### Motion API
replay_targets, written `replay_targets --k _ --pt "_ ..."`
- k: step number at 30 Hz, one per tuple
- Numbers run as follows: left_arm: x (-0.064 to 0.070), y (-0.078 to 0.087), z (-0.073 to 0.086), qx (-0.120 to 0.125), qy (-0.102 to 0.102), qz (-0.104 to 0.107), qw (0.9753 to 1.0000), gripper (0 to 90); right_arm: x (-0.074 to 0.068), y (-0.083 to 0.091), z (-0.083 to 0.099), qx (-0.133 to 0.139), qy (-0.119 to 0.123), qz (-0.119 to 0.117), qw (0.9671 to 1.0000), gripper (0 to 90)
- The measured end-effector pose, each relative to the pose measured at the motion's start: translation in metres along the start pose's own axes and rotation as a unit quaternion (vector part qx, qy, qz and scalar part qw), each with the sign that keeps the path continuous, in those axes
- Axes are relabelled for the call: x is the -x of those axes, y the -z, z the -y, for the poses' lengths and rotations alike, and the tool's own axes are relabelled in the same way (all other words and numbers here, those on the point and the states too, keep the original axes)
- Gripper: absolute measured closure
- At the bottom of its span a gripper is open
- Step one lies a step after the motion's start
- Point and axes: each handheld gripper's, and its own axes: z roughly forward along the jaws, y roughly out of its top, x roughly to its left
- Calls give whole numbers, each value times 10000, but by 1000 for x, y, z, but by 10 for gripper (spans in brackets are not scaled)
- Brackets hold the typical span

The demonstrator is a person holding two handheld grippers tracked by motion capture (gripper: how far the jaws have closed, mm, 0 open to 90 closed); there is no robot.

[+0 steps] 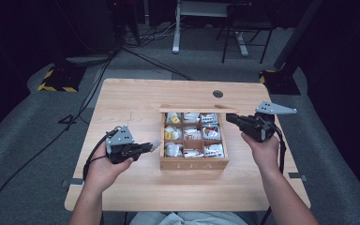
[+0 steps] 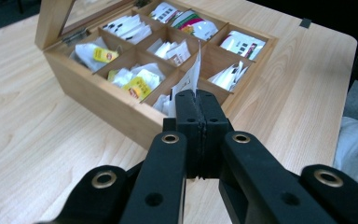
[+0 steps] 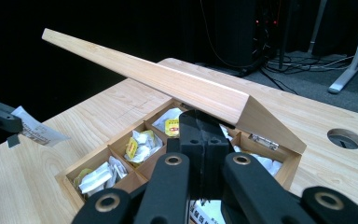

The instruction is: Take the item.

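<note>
A wooden tea box (image 1: 194,164) stands mid-table, its nine compartments filled with tea bags. Its lid (image 1: 199,108) is raised at the back and slants over the box in the right gripper view (image 3: 168,81). Left of the box, my left gripper (image 1: 152,146) is shut on a white tea bag packet (image 1: 156,143). That packet (image 2: 192,77) sticks up from the shut jaws, just short of the box's near wall (image 2: 98,100). My right gripper (image 1: 228,117) is at the box's back right corner, jaws shut (image 3: 204,116), tips just under the lid's edge.
A round cable hole (image 1: 218,93) sits in the table behind the box. Bare tabletop (image 1: 122,187) lies in front of and left of the box. Cables and desk legs (image 1: 176,28) are on the floor beyond.
</note>
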Motion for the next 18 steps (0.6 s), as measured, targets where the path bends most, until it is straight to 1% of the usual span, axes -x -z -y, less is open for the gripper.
replay_targets --k 1,2,3,4,5,8,9,15,16,18 --pt "0 0 0 0 0 0 10000 895 0 0 0 0 0 0 10000 899" --pt "-5 -1 3 -10 69 -44 10000 896 0 0 0 4 3 2 10000 899" --pt "-5 -1 3 -10 69 -44 10000 896 0 0 0 1 5 4 10000 899" --pt "-11 -2 7 -46 133 -93 9999 896 0 0 0 3 -1 4 10000 899" --pt "-12 -2 8 -50 177 -95 9998 896 0 0 0 0 -1 5 10000 899" --pt "-18 -3 12 -100 212 -147 9996 896 0 0 0 1 0 3 10000 899" --pt "-18 -3 12 -100 212 -147 9996 896 0 0 0 1 0 3 10000 899" --pt "-30 -8 21 -186 336 -199 9991 895 0 0 0 -1 10 0 10000 899" --pt "-32 -9 23 -202 320 -234 9990 895 0 0 0 -6 13 9 10000 899" --pt "-34 -10 24 -225 342 -222 9989 895 0 0 0 -6 11 7 10000 899"
